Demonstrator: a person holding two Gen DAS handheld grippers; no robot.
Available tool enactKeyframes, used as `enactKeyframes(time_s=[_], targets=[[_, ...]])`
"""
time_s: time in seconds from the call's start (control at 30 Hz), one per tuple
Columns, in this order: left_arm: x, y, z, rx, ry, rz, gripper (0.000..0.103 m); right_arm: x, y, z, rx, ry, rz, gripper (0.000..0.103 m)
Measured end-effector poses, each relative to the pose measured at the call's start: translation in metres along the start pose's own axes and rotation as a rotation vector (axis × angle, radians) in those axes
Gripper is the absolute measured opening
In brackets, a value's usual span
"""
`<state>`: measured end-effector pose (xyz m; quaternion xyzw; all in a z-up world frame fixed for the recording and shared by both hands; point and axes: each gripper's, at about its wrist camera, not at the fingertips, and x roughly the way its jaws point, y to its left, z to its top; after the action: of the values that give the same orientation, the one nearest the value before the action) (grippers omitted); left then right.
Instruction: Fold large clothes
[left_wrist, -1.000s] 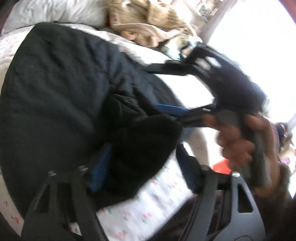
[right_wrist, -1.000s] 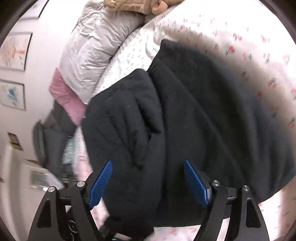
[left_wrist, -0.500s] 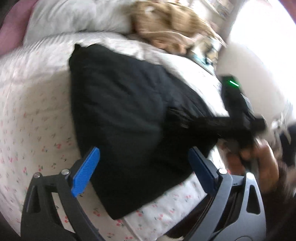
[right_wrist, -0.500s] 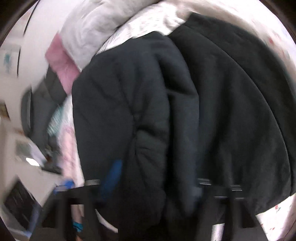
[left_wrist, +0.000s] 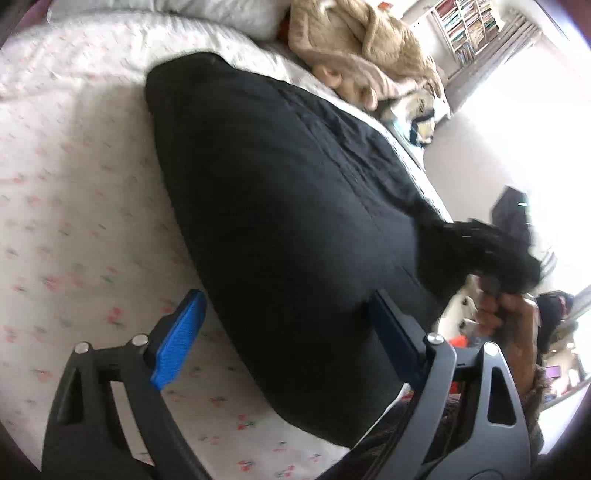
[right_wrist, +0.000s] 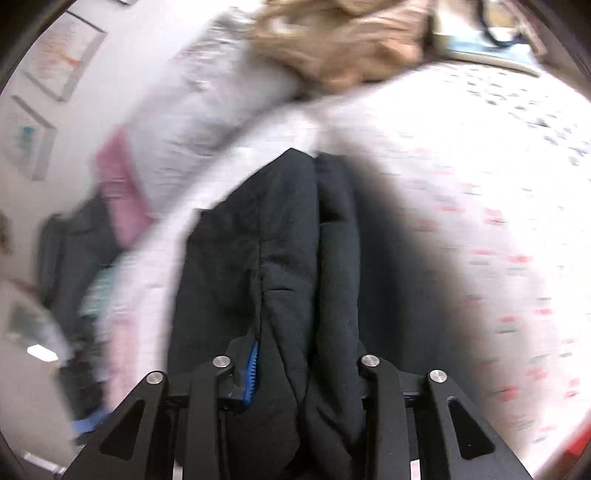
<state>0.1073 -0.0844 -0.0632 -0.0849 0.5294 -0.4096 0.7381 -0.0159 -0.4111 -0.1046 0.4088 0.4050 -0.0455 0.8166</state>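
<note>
Right gripper jaws easing apart yet pinching a bunched fold of the black garment on the bed, left gripper jaws wide, closing, straddling its edge.

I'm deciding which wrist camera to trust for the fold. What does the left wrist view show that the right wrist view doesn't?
Only the left: the left gripper, jaws apart and closing around the black garment's edge without pressing it, and a hand on the right gripper's handle.

Only the right: the right gripper with bunched cloth between its loosening jaws, and framed pictures.

Both: the garment, floral bedsheet, tan blanket.
</note>
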Motion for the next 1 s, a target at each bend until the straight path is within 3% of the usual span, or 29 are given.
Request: enactKeyframes(time_s=[0.03,0.07,0.17,0.27,0.33,0.4,0.47,0.5,0.53,0.6,0.67,0.7,0.73,0.8,0.83,0.9,1.0], targets=[[0.005,-0.001,-0.001,-0.013,0.009,-0.011,0.089,0.004,-0.007,-0.001,0.02,0.015,-0.007,0.059],[0.007,-0.003,-0.002,-0.014,0.006,0.003,0.089,0.004,-0.016,-0.002,0.058,0.029,0.01,0.064],[0.008,-0.004,0.001,-0.024,0.01,0.008,0.09,-0.019,-0.025,-0.001,0.129,0.008,0.089,0.065],[0.008,0.001,0.002,-0.038,0.014,-0.005,0.09,-0.043,-0.028,-0.003,0.129,-0.021,0.18,0.08],[0.008,0.002,0.001,-0.039,0.008,-0.009,0.09,-0.042,-0.032,-0.005,0.136,0.015,0.166,0.081],[0.009,0.002,0.001,-0.042,0.003,-0.006,0.09,-0.028,-0.035,-0.01,0.141,0.077,0.099,0.081],[0.009,0.002,0.002,-0.05,0.0,-0.001,0.091,-0.014,-0.036,-0.015,0.123,0.124,0.113,0.077],[0.009,0.003,0.002,-0.057,-0.002,0.001,0.092,-0.007,-0.026,-0.017,0.094,0.15,0.176,0.047],[0.009,0.003,0.003,-0.072,-0.005,0.008,0.092,-0.011,-0.015,-0.013,0.054,0.132,0.175,0.033],[0.01,0.004,0.005,-0.1,-0.011,0.0,0.093,-0.037,-0.001,-0.005,-0.014,0.012,0.2,0.03],[0.007,0.002,0.006,-0.111,-0.048,-0.03,0.093,-0.057,-0.006,0.002,0.006,-0.062,0.253,0.029],[0.005,0.0,0.006,-0.106,-0.061,-0.029,0.093,-0.062,-0.01,0.004,0.014,-0.079,0.237,0.029],[0.004,-0.002,0.007,-0.098,-0.069,-0.022,0.093,-0.059,-0.015,0.003,0.01,-0.072,0.163,0.03],[0.009,-0.005,0.007,-0.079,-0.06,-0.006,0.093,-0.033,-0.028,-0.006,0.0,0.038,-0.031,0.038],[0.014,-0.005,0.006,-0.076,-0.044,-0.004,0.093,-0.022,-0.035,-0.01,0.015,0.083,-0.062,0.049],[0.022,-0.004,0.007,-0.092,-0.026,-0.011,0.095,-0.021,-0.049,-0.009,0.08,0.096,-0.034,0.063],[0.025,0.004,0.011,-0.151,-0.031,-0.03,0.097,-0.04,-0.063,0.001,0.133,-0.009,0.072,0.081]])
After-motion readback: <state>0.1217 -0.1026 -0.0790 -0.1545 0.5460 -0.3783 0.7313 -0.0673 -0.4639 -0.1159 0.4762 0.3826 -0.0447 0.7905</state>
